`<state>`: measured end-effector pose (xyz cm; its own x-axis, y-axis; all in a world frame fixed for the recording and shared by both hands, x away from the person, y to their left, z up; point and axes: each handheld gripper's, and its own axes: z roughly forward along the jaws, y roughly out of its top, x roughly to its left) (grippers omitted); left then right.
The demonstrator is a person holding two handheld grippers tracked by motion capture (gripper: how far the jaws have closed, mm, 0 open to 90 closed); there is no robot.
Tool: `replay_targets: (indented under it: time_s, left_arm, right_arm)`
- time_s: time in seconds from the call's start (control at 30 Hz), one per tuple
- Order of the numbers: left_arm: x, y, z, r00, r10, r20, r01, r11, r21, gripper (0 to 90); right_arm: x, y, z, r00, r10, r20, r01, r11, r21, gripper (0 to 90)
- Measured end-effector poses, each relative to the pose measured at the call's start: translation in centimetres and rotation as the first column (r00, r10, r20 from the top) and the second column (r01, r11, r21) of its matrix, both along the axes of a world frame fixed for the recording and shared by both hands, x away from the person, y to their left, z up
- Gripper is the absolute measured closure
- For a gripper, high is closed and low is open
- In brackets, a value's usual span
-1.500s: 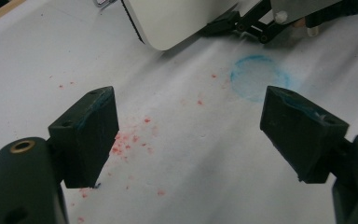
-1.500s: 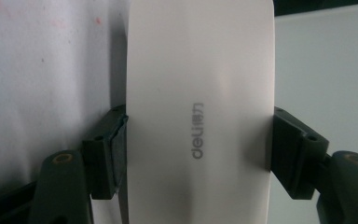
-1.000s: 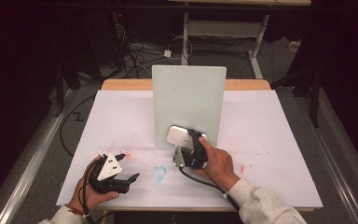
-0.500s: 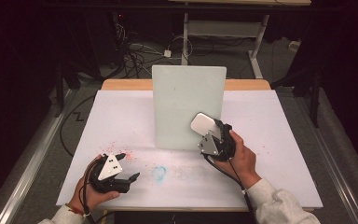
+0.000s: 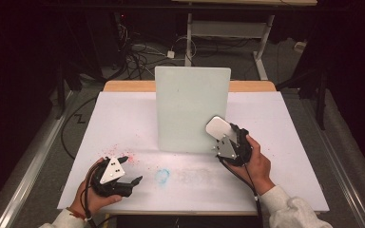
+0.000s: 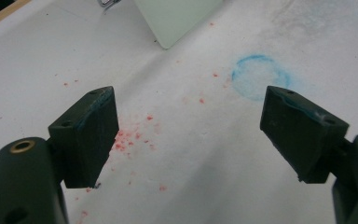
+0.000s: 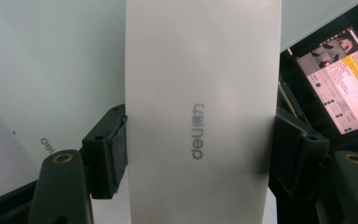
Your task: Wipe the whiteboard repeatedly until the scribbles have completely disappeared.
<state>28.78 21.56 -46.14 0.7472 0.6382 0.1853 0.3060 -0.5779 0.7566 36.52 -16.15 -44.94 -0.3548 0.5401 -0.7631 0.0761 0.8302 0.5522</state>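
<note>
A pale whiteboard (image 5: pixel 190 107) stands upright in the middle of the white table (image 5: pixel 290 142). My right gripper (image 5: pixel 220 137) is shut on a white eraser (image 5: pixel 218 128) marked "deli" and holds it against the board's lower right corner. In the right gripper view the eraser (image 7: pixel 200 93) sits clamped between both jaws, with the board (image 7: pixel 51 70) behind it. My left gripper (image 5: pixel 131 169) rests low near the table's front left and stands open with nothing in it. Its jaws (image 6: pixel 191 135) frame red specks (image 6: pixel 130 140) and a blue ring mark (image 6: pixel 259 77).
Red specks (image 5: pixel 120 152) and the blue ring mark (image 5: pixel 162 175) stain the table in front of the board. A lit screen (image 7: pixel 338 79) shows past the board's right edge. Cables (image 5: pixel 138 57) and a metal frame (image 5: pixel 228 33) lie on the floor behind the table.
My right gripper has carried the eraser rightward along the board's lower part to its right corner. The left gripper has stayed still.
</note>
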Motion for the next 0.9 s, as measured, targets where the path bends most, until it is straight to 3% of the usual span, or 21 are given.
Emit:
replay_targets:
  time_s: [0.13, 0.3, 0.4, 0.63, 0.9]
  left_arm:
    - [0.0, -0.1, 0.0, 1.0, -0.003, 0.0, 0.003, 1.0, -0.001, 18.8]
    - [0.1, -0.1, -0.1, 1.0, -0.005, -0.003, 0.005, 1.0, 0.001, 18.8]
    - [0.1, -0.3, -0.1, 1.0, -0.008, -0.006, 0.008, 1.0, 0.004, 18.8]
    - [0.2, -0.5, -0.3, 0.9999, -0.014, -0.01, 0.014, 0.9999, 0.01, 18.9]
    - [0.1, -0.3, -0.2, 0.9999, -0.014, -0.005, 0.014, 0.9999, 0.008, 18.9]
  right_arm:
    - [-0.3, 0.7, -0.8, 0.9993, 0.028, -0.026, -0.029, 0.999, -0.042, 30.8]
    - [-0.5, 1.8, -1.5, 0.9969, 0.063, -0.047, -0.066, 0.996, -0.056, 30.7]
    - [-0.5, 2.7, -1.5, 0.997, 0.069, -0.036, -0.071, 0.995, -0.075, 30.7]
    - [-0.1, 4.8, -1.1, 0.9968, 0.079, -0.005, -0.079, 0.995, -0.068, 30.6]
    - [-0.2, 5.2, -1.2, 0.9959, 0.089, -0.019, -0.09, 0.994, -0.065, 30.7]
